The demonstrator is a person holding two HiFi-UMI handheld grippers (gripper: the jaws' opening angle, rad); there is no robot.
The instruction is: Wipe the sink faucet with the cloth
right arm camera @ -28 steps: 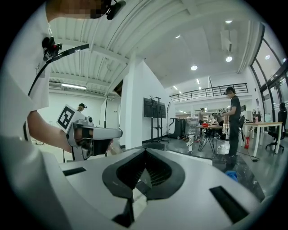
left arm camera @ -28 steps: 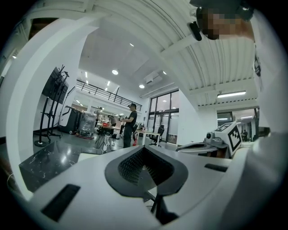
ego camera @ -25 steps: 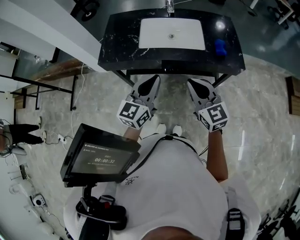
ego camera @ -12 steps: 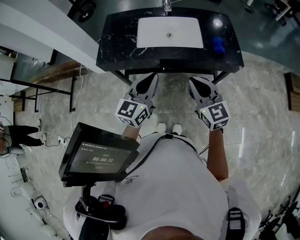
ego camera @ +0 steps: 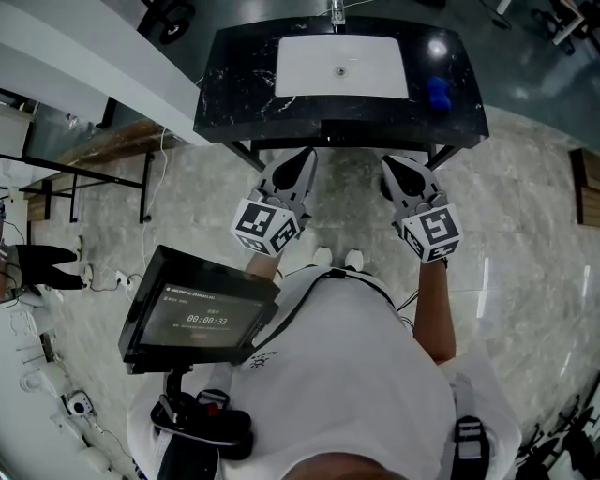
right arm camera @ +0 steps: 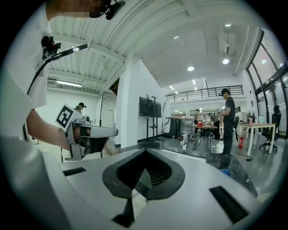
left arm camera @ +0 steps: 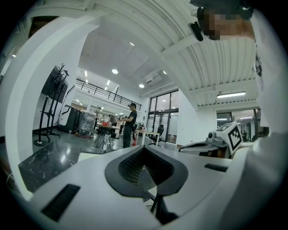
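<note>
- Over the last second almost nothing shifts. The counter on the dark flat screen on its stand (ego camera: pixel 197 314), at the person's left, goes up by 1. Both tools keep their places short of the counter, so no wiping is going on at this moment.
- The left tool (ego camera: pixel 298 171) is held level in front of the person's body and points at the counter's near edge. Its 2 jaws are pressed together with nothing between them.
- The black marbled counter (ego camera: pixel 234 94) carries a white rectangular sink basin (ego camera: pixel 342 67). The chrome faucet (ego camera: pixel 337 11) stands at the basin's far rim, at the picture's top edge, well apart from both tools.
- The right tool (ego camera: pixel 401 176) is beside the left one and dips slightly downward. Its jaws are closed tight and empty.
- The small blue cloth (ego camera: pixel 439 91) lies bunched on the counter just right of the basin, ahead of the right tool, and neither tool touches it.
- A cloth lying loose fits either one waiting to be picked up or one set down after wiping. The faucet's surface is too small here to tell which.
</note>
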